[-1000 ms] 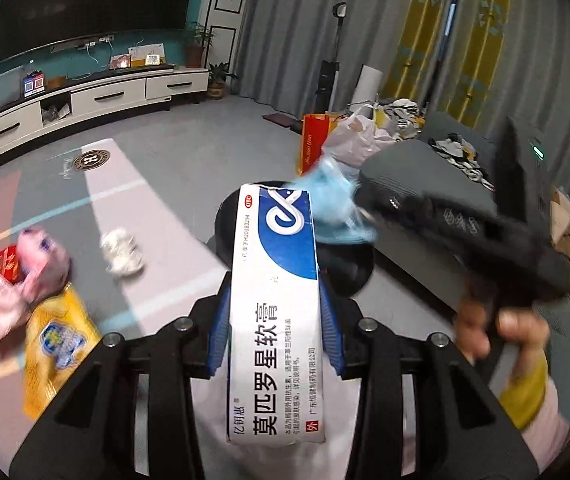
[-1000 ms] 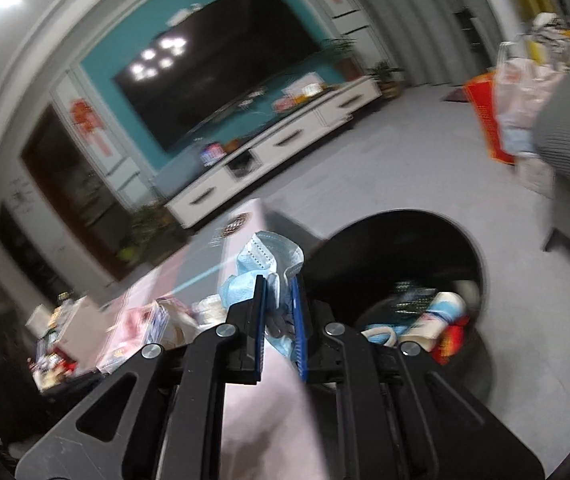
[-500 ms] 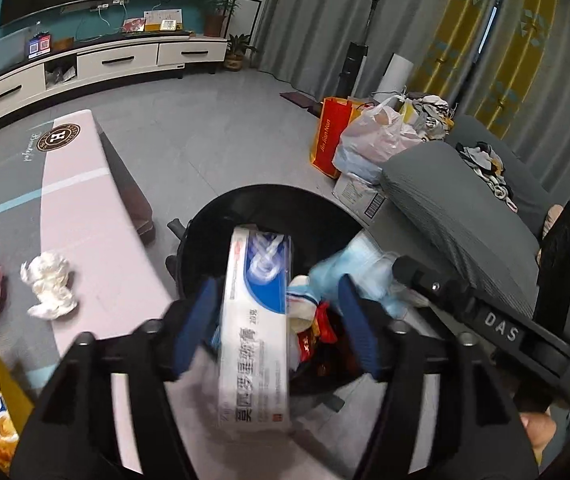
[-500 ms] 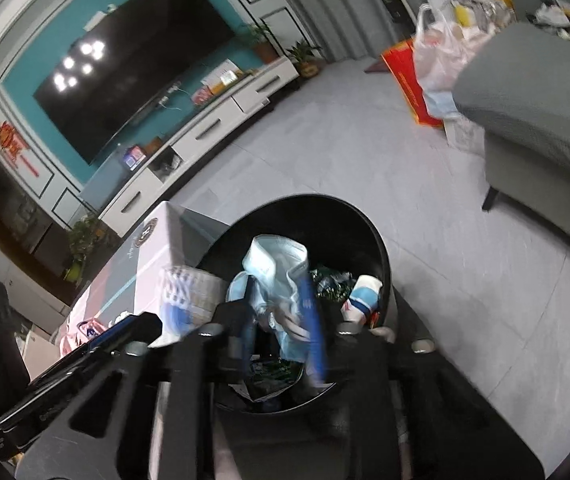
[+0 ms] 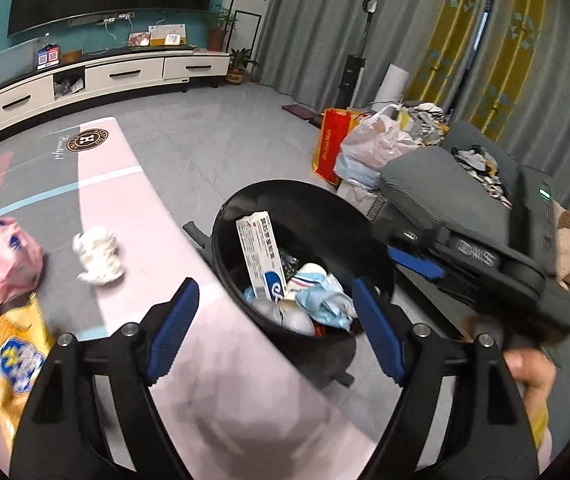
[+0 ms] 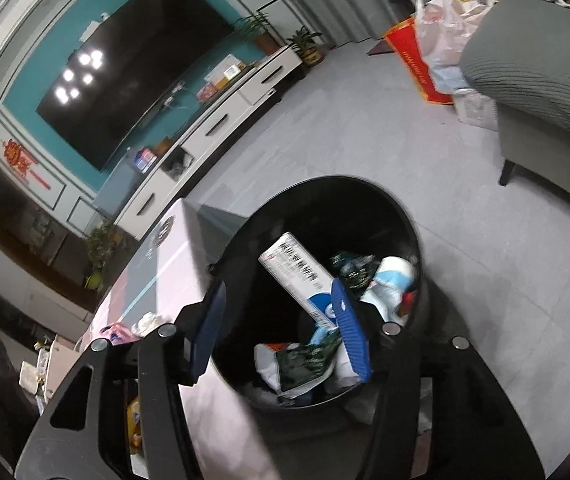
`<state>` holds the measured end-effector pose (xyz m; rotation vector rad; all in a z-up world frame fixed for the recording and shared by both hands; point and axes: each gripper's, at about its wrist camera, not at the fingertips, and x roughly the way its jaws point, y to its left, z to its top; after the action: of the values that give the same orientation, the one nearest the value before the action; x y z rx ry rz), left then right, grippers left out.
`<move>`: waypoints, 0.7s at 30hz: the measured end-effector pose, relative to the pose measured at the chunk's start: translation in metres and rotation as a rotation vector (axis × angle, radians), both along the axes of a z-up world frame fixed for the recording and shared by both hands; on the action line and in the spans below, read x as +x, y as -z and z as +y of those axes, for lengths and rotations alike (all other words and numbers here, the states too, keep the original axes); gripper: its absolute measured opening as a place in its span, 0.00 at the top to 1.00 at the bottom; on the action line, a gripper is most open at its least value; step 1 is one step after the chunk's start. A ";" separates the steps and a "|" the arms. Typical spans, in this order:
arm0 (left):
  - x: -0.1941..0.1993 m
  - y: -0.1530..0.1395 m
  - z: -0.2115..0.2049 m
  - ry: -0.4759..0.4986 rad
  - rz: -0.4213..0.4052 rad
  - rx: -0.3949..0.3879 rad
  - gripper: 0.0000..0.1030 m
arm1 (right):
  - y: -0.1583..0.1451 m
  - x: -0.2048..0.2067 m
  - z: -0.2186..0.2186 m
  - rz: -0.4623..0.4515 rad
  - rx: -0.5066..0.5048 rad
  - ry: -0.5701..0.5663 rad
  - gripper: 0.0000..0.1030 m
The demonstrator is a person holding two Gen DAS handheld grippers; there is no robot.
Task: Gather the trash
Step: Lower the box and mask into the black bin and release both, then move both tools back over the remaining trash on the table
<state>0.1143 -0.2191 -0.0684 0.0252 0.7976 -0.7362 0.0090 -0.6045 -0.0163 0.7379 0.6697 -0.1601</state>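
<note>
Trash still waiting sits at the far left of the left wrist view: a pink bag (image 5: 13,252) at 9 o'clock, a yellow snack packet (image 5: 19,352) at 8 o'clock beneath it, and a crumpled tissue (image 5: 99,256) just right of the bag, all on the desk (image 5: 125,184).

Moving right, the left gripper (image 5: 275,332) hangs over the desk's edge and the black bin (image 5: 221,236). Its jaws are opening and nothing lies between them. A second ago they clamped a white and blue box (image 5: 261,256); that box now leans upright against the inner wall of the bin, at about 12 o'clock from the jaws. Just right of it, at 1 o'clock, a pale blue mask (image 5: 325,304) lies on the heap inside.

Further right, at 3 o'clock, the right gripper (image 5: 417,264) juts in over the bin's far rim, with a hand (image 5: 525,364) below it. In its own view the right gripper (image 6: 281,332) has jaws that are also opening and bare; the mask they pinched a second ago has dropped into the bin (image 6: 413,220), though here a blue pad hides most of it. The box (image 6: 301,276) lies at 12 o'clock from these jaws.

Both drops look complete, so both grippers are free. I judge the next job is the desk's left end, where the tissue is nearest.
</note>
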 end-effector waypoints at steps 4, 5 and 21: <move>-0.025 -0.015 0.037 0.005 -0.064 -0.030 0.18 | -0.005 0.009 0.025 -0.007 -0.008 -0.067 0.44; -0.028 -0.019 0.046 -0.003 -0.074 -0.036 0.17 | -0.006 0.011 0.033 -0.006 -0.015 -0.085 0.44; 0.002 0.011 0.307 -0.734 0.018 -0.053 0.12 | 0.000 0.042 0.187 0.026 0.012 -0.567 0.34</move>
<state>0.1165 0.0879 -0.0796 -0.3087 0.7334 -0.0605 0.0515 -0.4177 -0.0161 0.5341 0.8795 0.3543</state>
